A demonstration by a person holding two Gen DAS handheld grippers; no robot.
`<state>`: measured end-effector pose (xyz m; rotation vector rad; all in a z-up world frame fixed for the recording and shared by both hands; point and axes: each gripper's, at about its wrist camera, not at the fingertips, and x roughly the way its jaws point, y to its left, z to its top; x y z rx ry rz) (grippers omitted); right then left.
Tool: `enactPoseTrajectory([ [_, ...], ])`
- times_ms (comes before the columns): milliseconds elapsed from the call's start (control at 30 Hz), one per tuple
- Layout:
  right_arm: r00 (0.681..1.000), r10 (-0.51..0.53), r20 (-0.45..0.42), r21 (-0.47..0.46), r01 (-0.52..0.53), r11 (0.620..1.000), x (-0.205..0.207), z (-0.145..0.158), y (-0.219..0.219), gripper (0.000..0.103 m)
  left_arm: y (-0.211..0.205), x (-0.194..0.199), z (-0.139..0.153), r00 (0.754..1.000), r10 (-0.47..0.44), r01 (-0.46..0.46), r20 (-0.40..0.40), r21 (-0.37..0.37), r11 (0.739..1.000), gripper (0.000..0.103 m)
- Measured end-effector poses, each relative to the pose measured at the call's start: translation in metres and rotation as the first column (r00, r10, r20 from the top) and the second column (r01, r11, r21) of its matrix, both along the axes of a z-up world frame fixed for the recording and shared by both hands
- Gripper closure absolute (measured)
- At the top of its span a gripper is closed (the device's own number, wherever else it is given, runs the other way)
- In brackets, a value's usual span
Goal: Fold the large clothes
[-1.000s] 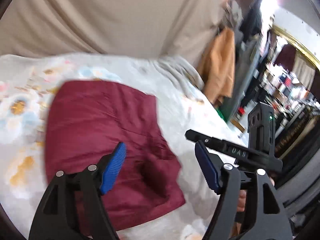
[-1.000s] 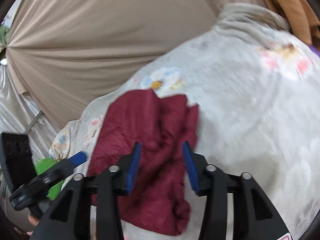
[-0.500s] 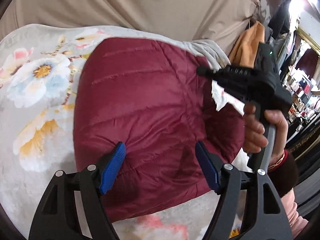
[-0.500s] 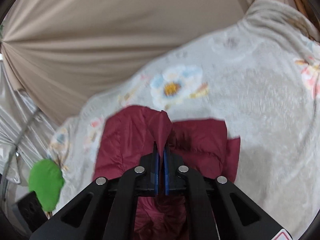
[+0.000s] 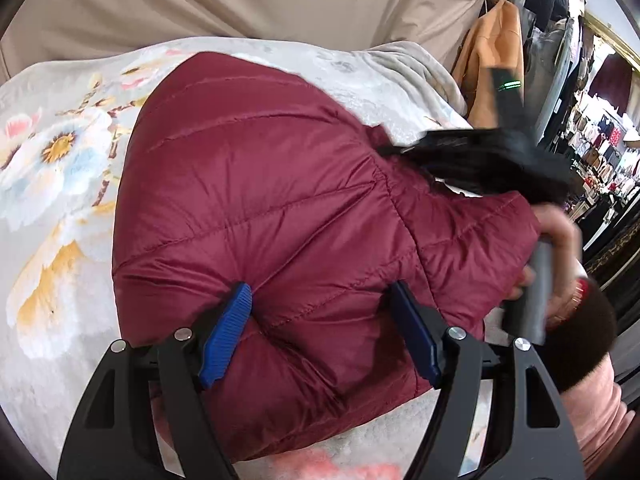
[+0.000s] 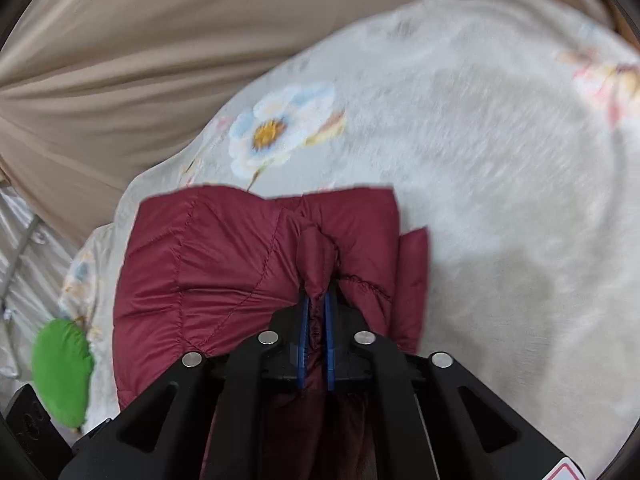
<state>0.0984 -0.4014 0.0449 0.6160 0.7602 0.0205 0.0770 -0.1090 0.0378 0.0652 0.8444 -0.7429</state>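
Currently right gripper point(image 6: 316, 320) pinches a fold of the maroon puffer jacket point(image 5: 280, 216) on the floral blanket point(image 5: 52, 200) but is easing open, left gripper point(image 5: 320, 328) gapes over it, so slick fabric may slip out.

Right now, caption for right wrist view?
Right gripper pinching a fold of maroon quilted puffer jacket over floral fleece blanket.
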Motion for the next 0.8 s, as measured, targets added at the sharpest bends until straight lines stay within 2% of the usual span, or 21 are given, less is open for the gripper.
enactPoseTrajectory([
  [33,1.0,-0.01,0.025,-0.022,0.01,1.0,-0.01,0.011,0.002,0.086,0.001,0.001,0.001,1.0,-0.002,0.002,-0.004,-0.004,1.0,0.034],
  [100,0.993,0.015,0.114,-0.047,-0.009,0.999,-0.044,0.035,0.011,0.086,0.003,0.002,0.001,1.0,-0.005,0.005,-0.008,-0.008,1.0,0.034],
  [133,0.99,0.032,0.138,-0.045,-0.026,0.999,-0.064,0.043,0.015,0.082,0.004,0.002,0.002,1.0,-0.004,0.004,-0.009,-0.011,1.0,0.034],
  [167,0.988,0.045,0.149,-0.038,-0.04,0.998,-0.079,0.046,0.019,0.071,0.004,0.002,0.002,1.0,-0.003,0.003,-0.01,-0.011,1.0,0.034],
  [233,0.984,0.065,0.166,-0.022,-0.062,0.998,-0.108,0.044,0.027,0.054,0.004,0.002,0.002,1.0,0.0,0.0,-0.007,-0.011,1.0,0.034],
  [333,0.986,0.068,0.153,-0.017,-0.066,0.998,-0.14,0.03,0.039,0.052,0.002,0.0,0.002,1.0,0.007,-0.007,0.004,0.002,1.0,0.033],
  [400,0.987,0.062,0.151,-0.029,-0.059,0.998,-0.145,0.026,0.044,0.055,0.002,-0.002,0.002,1.0,0.014,-0.014,0.007,0.01,1.0,0.033],
  [467,0.986,0.06,0.155,-0.024,-0.057,0.998,-0.144,0.021,0.047,0.066,0.002,-0.003,0.004,1.0,0.023,-0.023,0.011,0.02,1.0,0.033],
  [567,0.982,0.054,0.179,0.038,-0.062,0.997,-0.147,0.027,0.047,0.091,0.002,-0.005,0.005,0.999,0.038,-0.038,0.012,0.03,0.999,0.033],
  [667,0.974,0.055,0.219,0.029,-0.062,0.998,-0.162,0.035,0.051,0.099,0.004,-0.007,0.006,0.999,0.047,-0.047,0.007,0.028,0.998,0.033],
  [800,0.965,0.063,0.254,0.001,-0.066,0.998,-0.184,0.038,0.057,0.1,0.005,-0.008,0.006,0.999,0.051,-0.051,0.014,0.036,0.998,0.033],
])
